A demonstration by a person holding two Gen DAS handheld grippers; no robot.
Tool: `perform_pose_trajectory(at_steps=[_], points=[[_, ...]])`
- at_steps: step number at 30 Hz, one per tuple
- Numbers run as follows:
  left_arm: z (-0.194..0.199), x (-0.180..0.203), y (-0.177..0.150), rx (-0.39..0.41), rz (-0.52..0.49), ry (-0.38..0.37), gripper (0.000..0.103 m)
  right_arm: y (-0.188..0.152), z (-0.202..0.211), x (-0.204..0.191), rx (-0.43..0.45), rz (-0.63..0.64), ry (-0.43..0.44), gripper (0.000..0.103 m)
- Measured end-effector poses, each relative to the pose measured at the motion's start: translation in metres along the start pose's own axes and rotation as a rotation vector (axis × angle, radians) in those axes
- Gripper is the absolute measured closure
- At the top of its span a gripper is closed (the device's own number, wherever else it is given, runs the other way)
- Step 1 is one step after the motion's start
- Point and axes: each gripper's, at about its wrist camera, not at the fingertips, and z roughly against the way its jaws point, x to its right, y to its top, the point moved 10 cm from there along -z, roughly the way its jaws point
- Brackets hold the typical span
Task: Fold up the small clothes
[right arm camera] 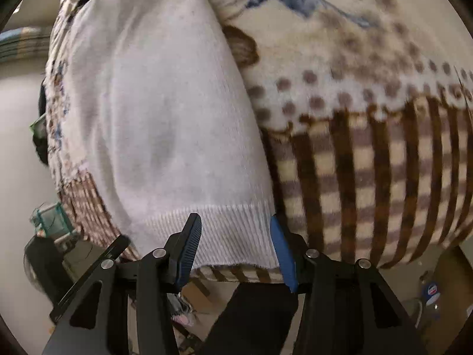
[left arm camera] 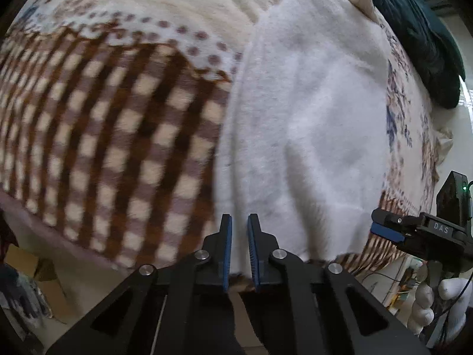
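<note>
A white knit garment [left arm camera: 304, 124] lies flat on a patterned blanket [left arm camera: 112, 136], with its ribbed hem toward me. My left gripper [left arm camera: 239, 222] hovers over the garment's near left edge, its jaws a small gap apart with nothing between them. The right gripper shows at the right of the left wrist view [left arm camera: 384, 230], at the garment's near right corner. In the right wrist view the garment [right arm camera: 165, 118] fills the left half. My right gripper [right arm camera: 236, 230] is open wide, its fingers either side of the ribbed hem [right arm camera: 230, 230], just above it.
The blanket [right arm camera: 369, 136] has brown checks, dots and blue flowers. A dark teal cloth [left arm camera: 422, 38] lies at the far right. The blanket's near edge drops to the floor, where cardboard [left arm camera: 32, 263] and clutter lie.
</note>
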Motion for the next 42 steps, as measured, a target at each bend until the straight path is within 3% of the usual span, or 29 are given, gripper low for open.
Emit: perform_pose_trajectory(at_steps=[2, 5, 7, 9, 10, 11, 17, 20, 22, 23, 24, 26, 28, 31, 32, 33, 37, 42], points=[[0.007, -0.002, -0.003, 0.000, 0.038, -0.074, 0.090, -0.004, 0.001, -0.003, 0.019, 0.000, 0.008, 0.052], [0.008, 0.013, 0.005, -0.006, 0.116, -0.238, 0.069, -0.007, 0.002, -0.008, 0.036, 0.018, 0.016, 0.052], [-0.003, 0.020, 0.008, -0.019, 0.098, -0.219, 0.068, -0.001, 0.001, -0.012, 0.037, 0.011, 0.022, 0.052], [-0.021, 0.029, 0.005, -0.039, 0.064, -0.185, 0.073, 0.002, -0.006, -0.013, 0.028, 0.000, 0.028, 0.052], [-0.026, 0.031, 0.004, -0.032, 0.057, -0.167, 0.085, 0.002, -0.007, -0.010, 0.025, -0.002, 0.027, 0.052], [-0.029, 0.032, 0.002, -0.035, 0.052, -0.161, 0.103, 0.003, -0.009, -0.008, 0.021, -0.004, 0.026, 0.052], [-0.011, 0.003, -0.017, -0.030, 0.000, -0.055, 0.103, 0.003, -0.005, -0.001, 0.015, -0.014, 0.038, 0.052], [-0.004, -0.013, -0.019, -0.059, 0.045, -0.116, 0.103, -0.001, -0.006, 0.009, 0.005, -0.008, 0.008, 0.052], [0.001, -0.002, -0.015, -0.073, 0.105, -0.240, 0.100, -0.004, -0.009, 0.015, -0.006, -0.017, 0.006, 0.052], [0.003, 0.001, -0.014, -0.074, 0.109, -0.257, 0.090, -0.005, -0.011, 0.018, -0.011, -0.027, 0.007, 0.052], [0.001, 0.009, -0.012, -0.079, 0.109, -0.279, 0.073, -0.006, -0.012, 0.021, -0.016, -0.031, 0.005, 0.052], [-0.007, 0.020, -0.010, -0.085, 0.115, -0.288, 0.058, -0.007, -0.012, 0.025, -0.016, -0.041, 0.011, 0.052], [-0.023, 0.028, -0.012, -0.109, 0.112, -0.264, 0.058, -0.008, -0.012, 0.029, -0.016, -0.042, 0.008, 0.052], [-0.042, 0.029, -0.014, -0.098, 0.107, -0.208, 0.065, -0.007, -0.011, 0.034, -0.014, -0.038, 0.010, 0.052], [-0.043, 0.027, -0.014, -0.088, 0.098, -0.190, 0.092, -0.007, -0.011, 0.035, -0.012, -0.034, 0.007, 0.052], [-0.044, 0.028, -0.015, -0.077, 0.080, -0.170, 0.097, -0.007, -0.010, 0.038, -0.012, -0.031, -0.001, 0.052], [-0.025, 0.028, -0.014, 0.003, 0.039, -0.113, 0.098, -0.006, -0.004, 0.046, 0.000, -0.037, 0.005, 0.052], [-0.011, 0.009, -0.019, 0.015, 0.026, -0.091, 0.098, -0.005, -0.003, 0.057, -0.015, -0.034, 0.032, 0.052]])
